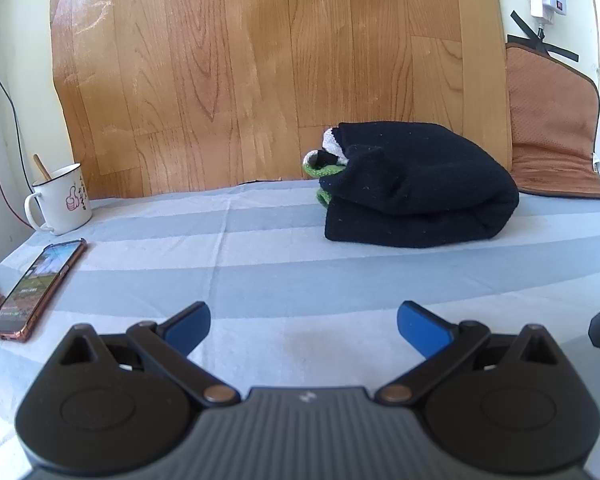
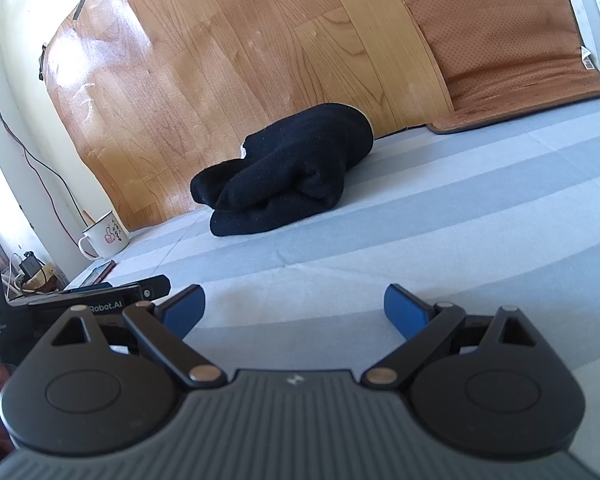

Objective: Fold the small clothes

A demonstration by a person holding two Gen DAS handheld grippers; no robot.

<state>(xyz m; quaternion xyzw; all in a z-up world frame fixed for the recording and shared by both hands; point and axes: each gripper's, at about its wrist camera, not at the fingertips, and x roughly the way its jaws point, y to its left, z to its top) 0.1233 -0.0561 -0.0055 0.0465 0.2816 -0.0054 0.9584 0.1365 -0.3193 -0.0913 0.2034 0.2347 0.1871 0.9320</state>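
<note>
Both grippers, left gripper [image 1: 303,326] and right gripper [image 2: 294,307], are wide open and hold nothing. Ahead on the striped blue bed sheet [image 1: 220,248], at about one o'clock, sits one black knitted garment [image 1: 418,190], already folded in a bundle. I think this fold is done. Next comes letting it be, or fetching another. One white mug [image 1: 60,200] and one phone [image 1: 36,290] lie at ten o'clock.

Black garment [image 1: 416,188] hides most of green-white piece [image 1: 327,160]; mug print [image 1: 75,198] illegible.

Mug [image 1: 62,199], phone [image 1: 36,290] far left, prob. clear.
</note>
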